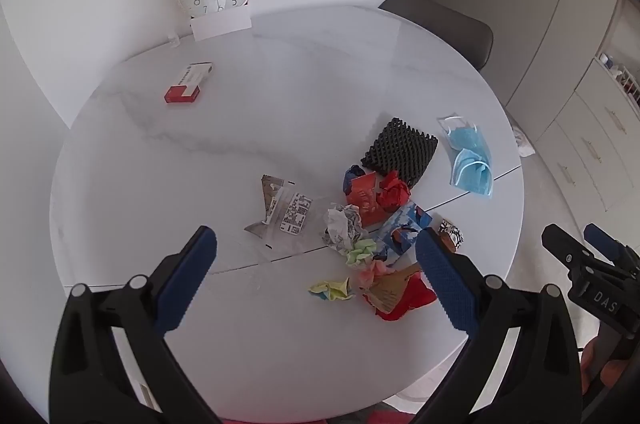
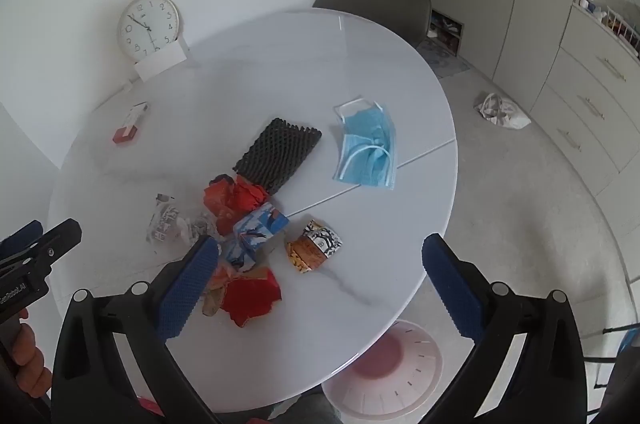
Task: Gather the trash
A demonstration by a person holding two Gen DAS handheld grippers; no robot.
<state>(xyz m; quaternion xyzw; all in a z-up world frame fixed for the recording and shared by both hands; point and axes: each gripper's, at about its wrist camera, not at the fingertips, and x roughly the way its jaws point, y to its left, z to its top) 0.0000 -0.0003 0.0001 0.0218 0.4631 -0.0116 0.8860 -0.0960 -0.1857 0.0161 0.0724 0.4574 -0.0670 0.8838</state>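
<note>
Both grippers hang above the round white bench (image 2: 360, 64) with their fingers spread wide and nothing between them: the left gripper (image 1: 316, 256) over the near side of the litter, the right gripper (image 2: 320, 264) just to the right of it.

The trash lies in a loose heap near the bench's front edge, and the black foam pad (image 2: 280, 156) makes a handy landmark. Right of the pad lies a blue face mask (image 2: 370, 148), flat, soft and pleated, with white ear loops. Touching the pad's near corner are crumpled red wrappers (image 2: 236, 200); nearer still come a blue patterned carton (image 2: 260, 228), squashed, and a torn red and brown paper scrap (image 2: 252, 294). Right of the carton, apart from it, sits an orange and black crushed wrapper (image 2: 316, 246). Left of the heap lie a clear plastic sleeve with printed labels (image 1: 284, 212), a grey paper ball (image 1: 344, 224) and small pastel paper wads (image 1: 332, 290).

All of it looks very light and limp. The paper balls should crush a little and hold in a pinch across their bulk. The flat sleeve and mask look harder to lift, so take them by a raised edge or a loop. The foam is springy, so pinch a corner.

A pale pink bin (image 2: 384, 368) stands on the floor below the bench's near edge.
</note>
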